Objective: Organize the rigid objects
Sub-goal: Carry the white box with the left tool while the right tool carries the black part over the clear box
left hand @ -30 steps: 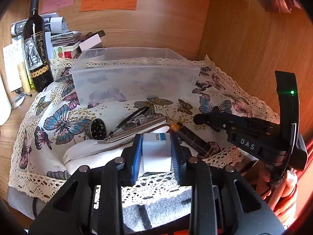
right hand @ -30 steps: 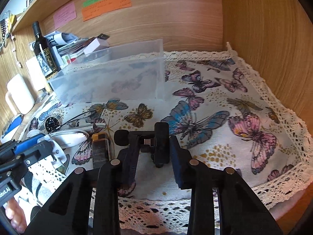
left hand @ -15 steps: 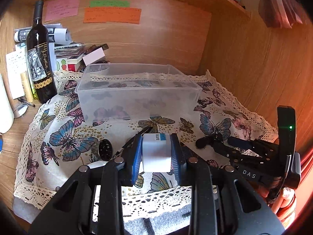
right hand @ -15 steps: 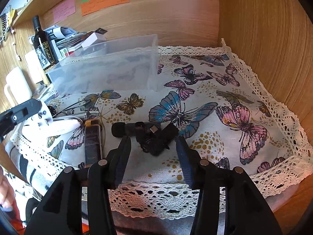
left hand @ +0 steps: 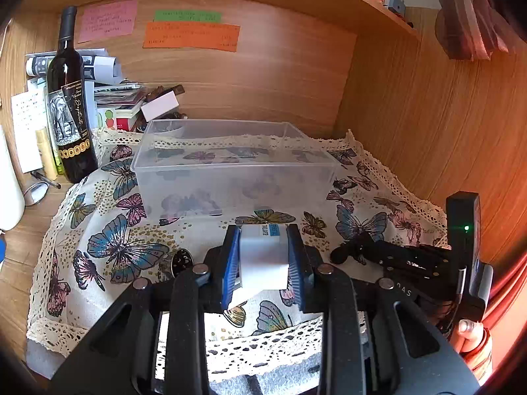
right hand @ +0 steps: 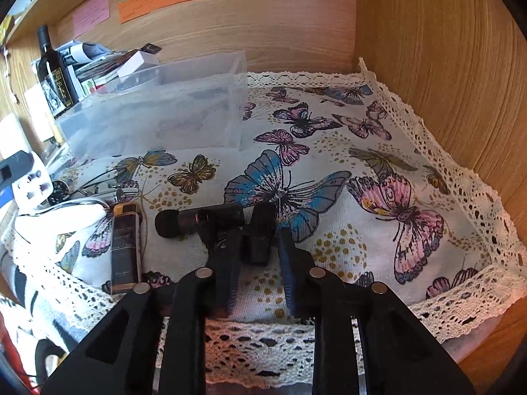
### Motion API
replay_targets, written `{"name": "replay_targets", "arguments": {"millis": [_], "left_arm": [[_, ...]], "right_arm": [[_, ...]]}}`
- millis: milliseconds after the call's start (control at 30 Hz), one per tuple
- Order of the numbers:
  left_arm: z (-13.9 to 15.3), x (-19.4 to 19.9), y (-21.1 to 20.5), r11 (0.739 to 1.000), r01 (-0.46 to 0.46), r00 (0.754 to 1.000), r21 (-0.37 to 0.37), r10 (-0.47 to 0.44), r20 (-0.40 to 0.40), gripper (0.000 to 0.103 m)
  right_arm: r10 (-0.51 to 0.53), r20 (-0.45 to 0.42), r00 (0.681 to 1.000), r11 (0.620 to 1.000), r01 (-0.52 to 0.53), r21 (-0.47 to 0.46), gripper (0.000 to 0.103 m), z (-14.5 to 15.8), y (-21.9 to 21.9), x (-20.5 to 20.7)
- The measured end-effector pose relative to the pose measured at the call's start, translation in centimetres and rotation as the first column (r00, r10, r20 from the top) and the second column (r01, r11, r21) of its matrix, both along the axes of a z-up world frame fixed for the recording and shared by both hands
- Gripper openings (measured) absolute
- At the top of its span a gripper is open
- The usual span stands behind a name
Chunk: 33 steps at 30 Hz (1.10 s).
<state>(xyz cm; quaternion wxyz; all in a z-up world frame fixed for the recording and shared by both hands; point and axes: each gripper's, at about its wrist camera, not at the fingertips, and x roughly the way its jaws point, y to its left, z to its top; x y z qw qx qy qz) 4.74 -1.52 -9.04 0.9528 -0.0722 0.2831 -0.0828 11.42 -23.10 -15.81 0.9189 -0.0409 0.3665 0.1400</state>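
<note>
One clear plastic bin (left hand: 230, 168) with nothing visible inside, before it left gripper (left hand: 263, 256) fingers clamped on white box (left hand: 262, 256), right gripper (right hand: 255, 250) fingers parted around black microphone (right hand: 210, 220).

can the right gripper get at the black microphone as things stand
Probably yes. The right gripper is open with its fingers already either side of the black microphone on the butterfly cloth, and nothing lies between them.

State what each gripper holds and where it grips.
Left gripper clamps the white box by its two side faces. Right gripper holds nothing; its open fingers straddle the black microphone clip.
</note>
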Motion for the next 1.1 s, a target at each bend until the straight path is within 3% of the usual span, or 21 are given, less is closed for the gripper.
{"name": "replay_targets", "arguments": {"millis": [133, 333, 733, 933, 1100], "left_arm": [[0.8, 0.2, 0.5, 1.0, -0.006, 1.0, 0.003, 0.006, 0.017, 0.028], [2.6, 1.3, 2.0, 0.999, -0.04, 0.998, 0.025, 0.039, 0.053, 0.028], [6.5, 5.4, 5.3, 0.99, -0.119, 0.987, 0.074, 0.109, 0.122, 0.028], [6.9, 9.5, 6.8, 0.988, -0.127, 0.99, 0.083, 0.121, 0.071, 0.028], [5.8, 12.8, 7.1, 0.989, -0.109, 0.994, 0.098, 0.109, 0.0, 0.028]], "right_arm": [[-0.018, 0.008, 1.0, 1.0, 0.018, 0.019, 0.016, 0.9, -0.2, -0.1], [-0.016, 0.093, 0.996, 0.998, 0.01, 0.065, 0.016, 4.4, -0.2, -0.1], [0.064, 0.276, 0.959, 0.99, -0.096, 0.105, 0.016, 11.5, 3.6, 2.9], [0.104, 0.277, 0.955, 0.984, -0.139, 0.111, 0.016, 12.3, 5.8, 5.7], [0.149, 0.221, 0.964, 0.983, -0.169, 0.076, 0.016, 10.7, 7.9, 8.5]]}}
